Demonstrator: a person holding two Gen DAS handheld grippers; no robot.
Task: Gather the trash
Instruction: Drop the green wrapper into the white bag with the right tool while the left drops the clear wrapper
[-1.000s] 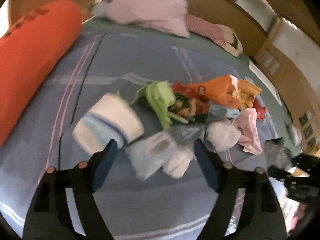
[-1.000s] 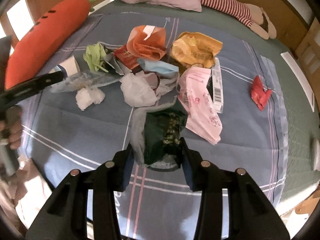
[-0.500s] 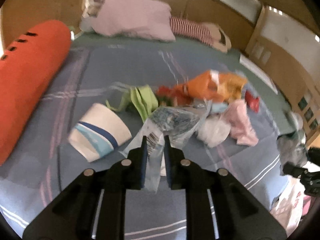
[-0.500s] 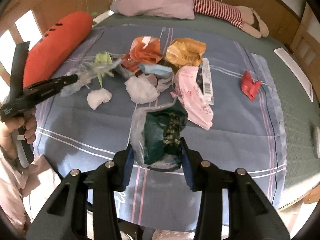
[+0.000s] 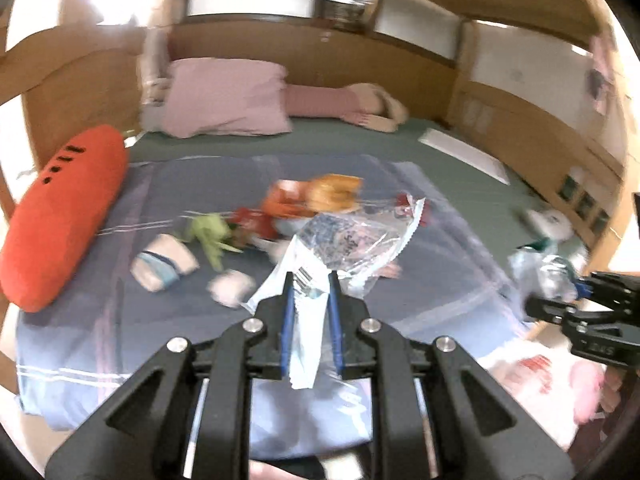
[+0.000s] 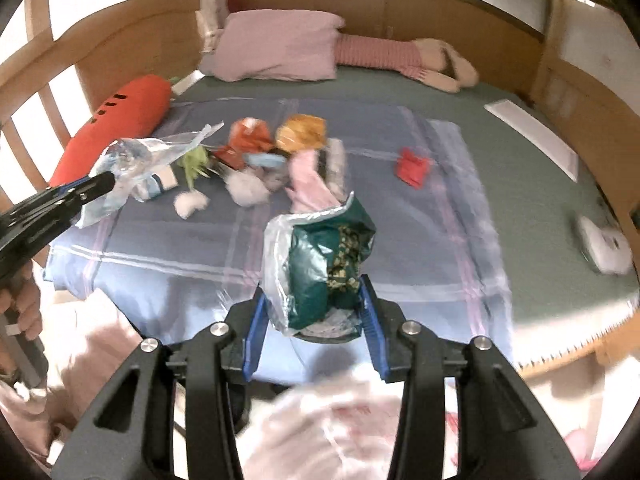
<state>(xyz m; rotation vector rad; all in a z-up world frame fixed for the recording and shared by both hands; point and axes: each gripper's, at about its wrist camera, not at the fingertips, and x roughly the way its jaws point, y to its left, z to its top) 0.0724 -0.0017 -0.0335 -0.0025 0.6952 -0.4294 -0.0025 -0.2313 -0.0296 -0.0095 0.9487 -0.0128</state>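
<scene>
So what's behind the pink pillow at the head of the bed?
Behind the pink pillow stands the bed's wooden headboard, with bright panels above it. To the pillow's right lies a striped plush toy. The pillow hides the headboard's lower part and anything tucked there.

bed [image 6: 520,184], blue plaid sheet [image 6: 400,240], scattered trash [image 6: 256,152], carrot pillow [image 6: 120,120]

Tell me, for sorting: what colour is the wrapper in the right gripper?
Dark green wrapper with silver lining, clearest in the right wrist view.
</scene>
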